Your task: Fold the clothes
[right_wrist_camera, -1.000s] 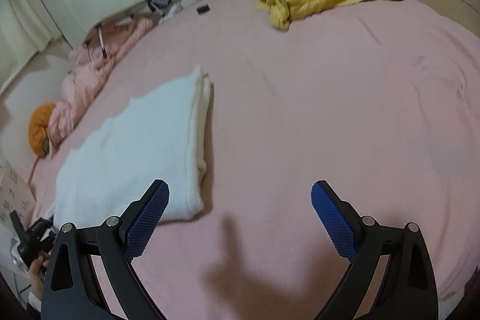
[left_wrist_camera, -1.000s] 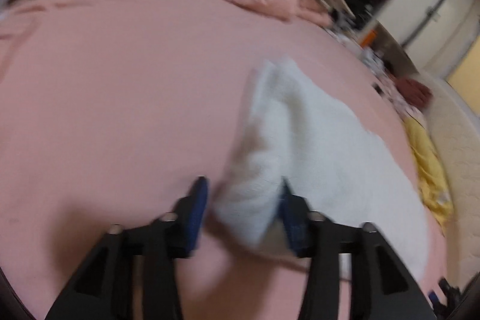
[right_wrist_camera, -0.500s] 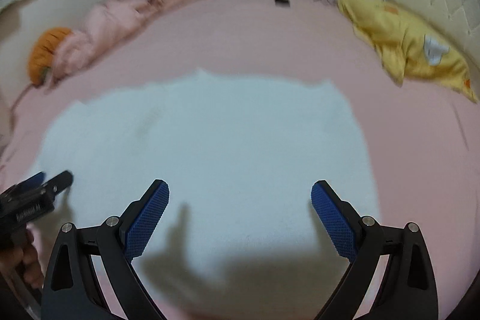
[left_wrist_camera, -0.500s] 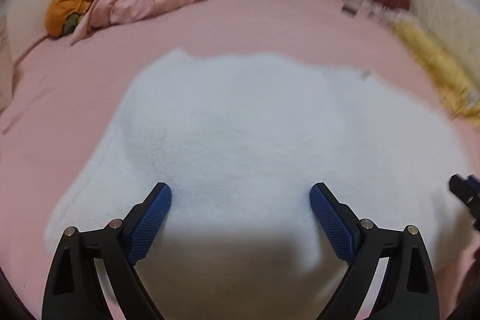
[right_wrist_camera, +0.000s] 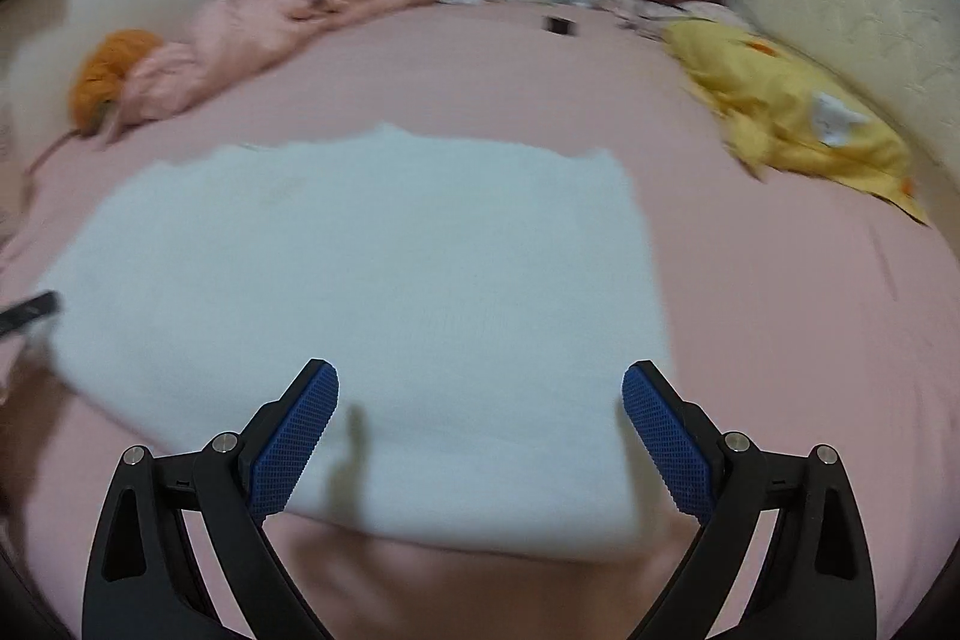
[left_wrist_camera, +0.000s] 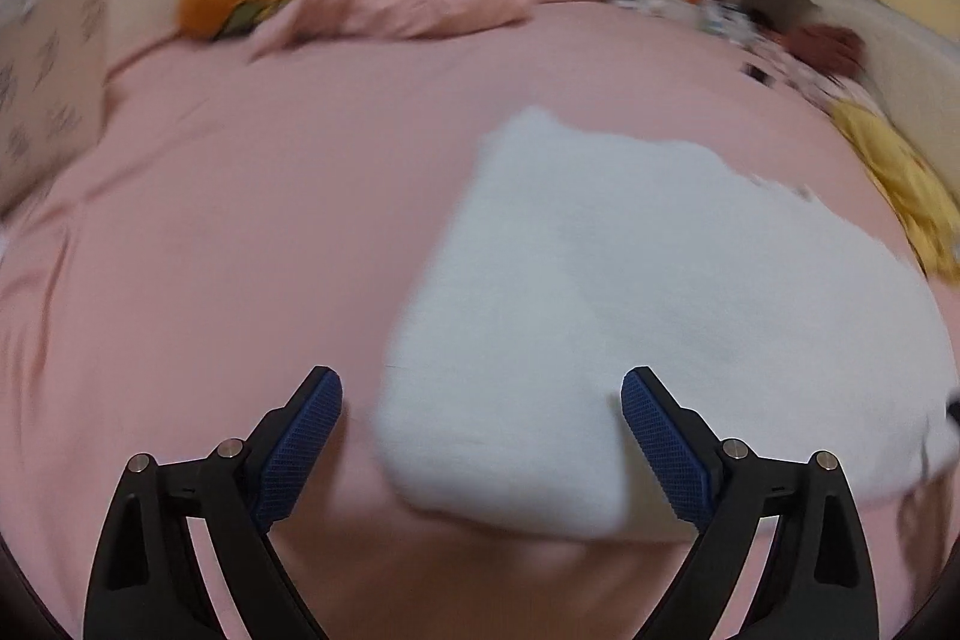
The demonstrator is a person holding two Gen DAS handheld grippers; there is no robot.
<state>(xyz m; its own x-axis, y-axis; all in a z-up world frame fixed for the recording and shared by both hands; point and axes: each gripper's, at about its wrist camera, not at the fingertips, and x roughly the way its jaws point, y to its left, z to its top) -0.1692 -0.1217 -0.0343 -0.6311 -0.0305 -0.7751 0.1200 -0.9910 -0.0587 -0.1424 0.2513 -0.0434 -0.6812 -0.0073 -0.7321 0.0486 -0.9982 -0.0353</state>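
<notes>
While the pink bedsheet (right_wrist_camera: 780, 316) is filling almost the whole of both views, the white garment (right_wrist_camera: 372, 292) is lying flat across the centre of the right wrist picture, already looking like a folded rectangle with its near edge running just above the bottom of the frame. In the left wrist picture the same cloth is sitting in the right half, its near left corner poking down between the blue pads.

Off at the edges, the crumpled pink bedding (right_wrist_camera: 270, 22) is sprawling in the upper left with the orange cushion (right_wrist_camera: 108, 70) beside it, and the yellow cloth (right_wrist_camera: 792, 112) is bunching at the upper right, well apart from the work.

Now the tools: the left gripper (left_wrist_camera: 480, 436) is hanging spread wide, clutching nothing, with that near corner framed in its gap but no pad pressing on it. The right gripper (right_wrist_camera: 480, 436) is likewise released, hovering over the near right part of the garment, empty.

To my eye, the next fold is being lined up, so both tools want matching corners of the near edge. Good form here is dropping low enough that one pad is sliding under all the layers, not just the top sheet, then pinching both sides together and lifting evenly. The fabric looks thick and fluffy, so a shallow bite is risking a slip, and an uneven lift is likely skewing the stack
</notes>
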